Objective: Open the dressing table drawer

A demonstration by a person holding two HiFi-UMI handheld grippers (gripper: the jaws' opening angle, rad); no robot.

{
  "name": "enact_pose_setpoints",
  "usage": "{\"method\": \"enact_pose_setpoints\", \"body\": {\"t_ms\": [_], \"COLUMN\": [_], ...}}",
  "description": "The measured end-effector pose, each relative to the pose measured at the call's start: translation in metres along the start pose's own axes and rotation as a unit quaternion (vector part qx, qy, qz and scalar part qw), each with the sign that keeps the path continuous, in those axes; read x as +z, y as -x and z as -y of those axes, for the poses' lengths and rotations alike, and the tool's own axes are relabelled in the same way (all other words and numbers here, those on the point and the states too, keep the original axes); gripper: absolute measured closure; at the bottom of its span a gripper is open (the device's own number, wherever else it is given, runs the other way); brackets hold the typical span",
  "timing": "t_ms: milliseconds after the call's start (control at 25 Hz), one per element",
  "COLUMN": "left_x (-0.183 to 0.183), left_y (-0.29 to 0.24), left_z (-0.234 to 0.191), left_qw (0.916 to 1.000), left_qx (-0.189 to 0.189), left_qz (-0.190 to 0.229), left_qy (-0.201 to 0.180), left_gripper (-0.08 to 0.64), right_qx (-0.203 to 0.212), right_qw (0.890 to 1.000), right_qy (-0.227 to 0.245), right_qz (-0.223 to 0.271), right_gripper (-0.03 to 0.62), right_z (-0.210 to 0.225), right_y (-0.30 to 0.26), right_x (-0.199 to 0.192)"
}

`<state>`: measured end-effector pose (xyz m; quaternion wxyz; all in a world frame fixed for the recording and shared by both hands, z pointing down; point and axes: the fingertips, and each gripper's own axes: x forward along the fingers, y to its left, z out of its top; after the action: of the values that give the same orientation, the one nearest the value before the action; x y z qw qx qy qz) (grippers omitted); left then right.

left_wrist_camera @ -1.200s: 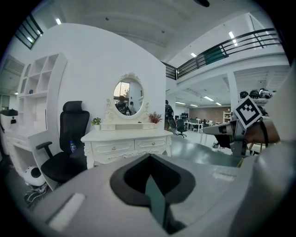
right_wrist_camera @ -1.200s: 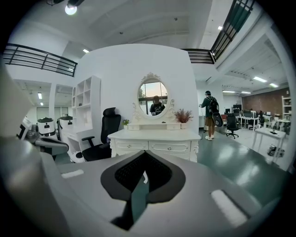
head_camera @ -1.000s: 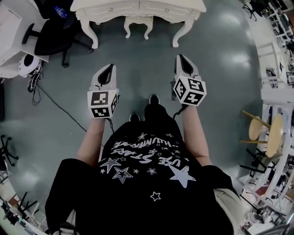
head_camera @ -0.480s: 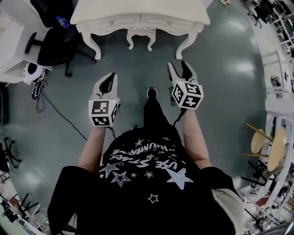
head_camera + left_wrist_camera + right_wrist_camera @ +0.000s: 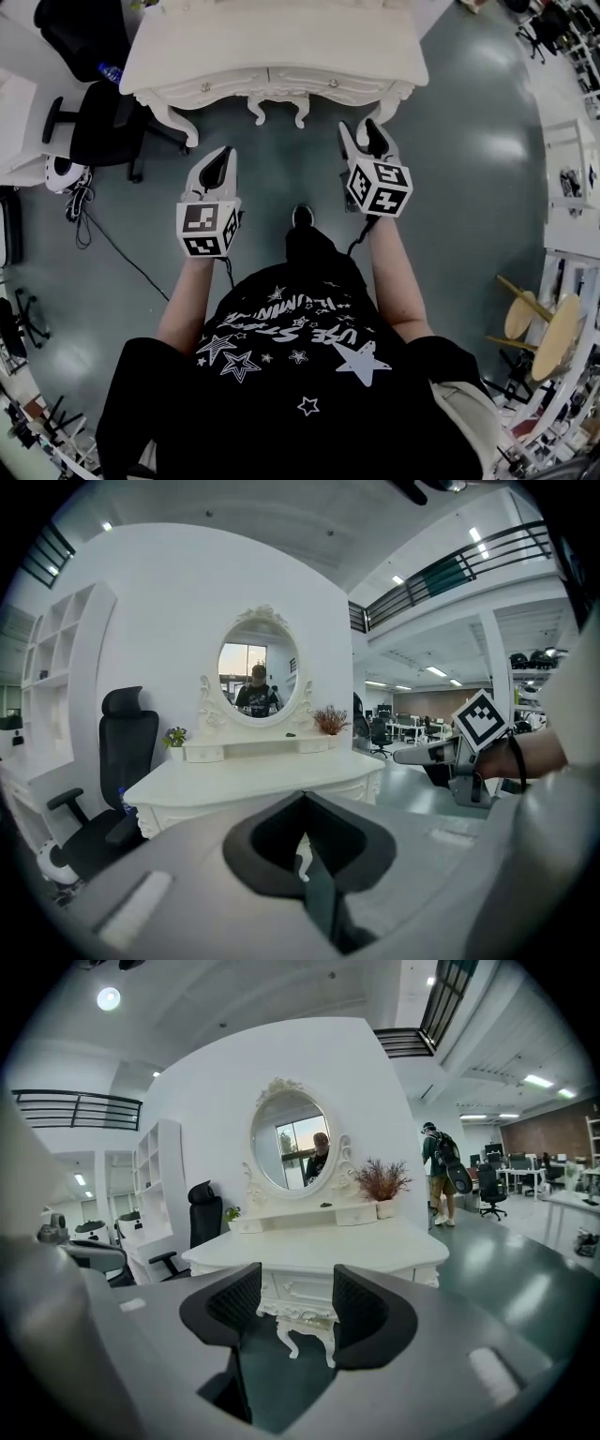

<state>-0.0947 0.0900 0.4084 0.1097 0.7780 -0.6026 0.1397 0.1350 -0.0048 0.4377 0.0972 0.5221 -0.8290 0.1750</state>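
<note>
The white dressing table stands ahead of me, its two drawer fronts shut, each with a small knob. My left gripper is held short of the table's left side, jaws shut on nothing. My right gripper is open, a little below the right drawer and apart from it. In the right gripper view the gripper frames the drawer fronts between its pads. The left gripper view shows the gripper shut, the table with its oval mirror beyond, and the right gripper.
A white stool sits under the table's middle. A black office chair stands left of the table, and a cable lies on the floor. Round wooden stools are at the right. A person stands far off.
I have walked towards the dressing table, which now sits closer to both grippers. The right gripper's jaws have spread apart. The left gripper has stayed shut.
</note>
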Motion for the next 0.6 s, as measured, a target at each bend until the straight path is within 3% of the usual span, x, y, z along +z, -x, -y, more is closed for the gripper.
{"method": "enact_pose_setpoints", "body": {"t_ms": [280, 600], "left_x": [0.035, 0.054], "left_y": [-0.077, -0.131], "left_z": [-0.009, -0.013], "left_qw": [0.9996, 0.9991], "left_qx": [0.023, 0.037], "left_qz": [-0.003, 0.005], "left_qy": [0.014, 0.017], "left_gripper": [0.56, 0.559], "right_qx": [0.016, 0.03], "right_qw": [1.0, 0.999], "right_qy": [-0.014, -0.011], "right_qz": [-0.007, -0.008], "right_gripper": [0.341, 0.341], "right_z": [0.046, 0.075], "right_y": [-0.07, -0.119], "right_x": [0.035, 0.047]}}
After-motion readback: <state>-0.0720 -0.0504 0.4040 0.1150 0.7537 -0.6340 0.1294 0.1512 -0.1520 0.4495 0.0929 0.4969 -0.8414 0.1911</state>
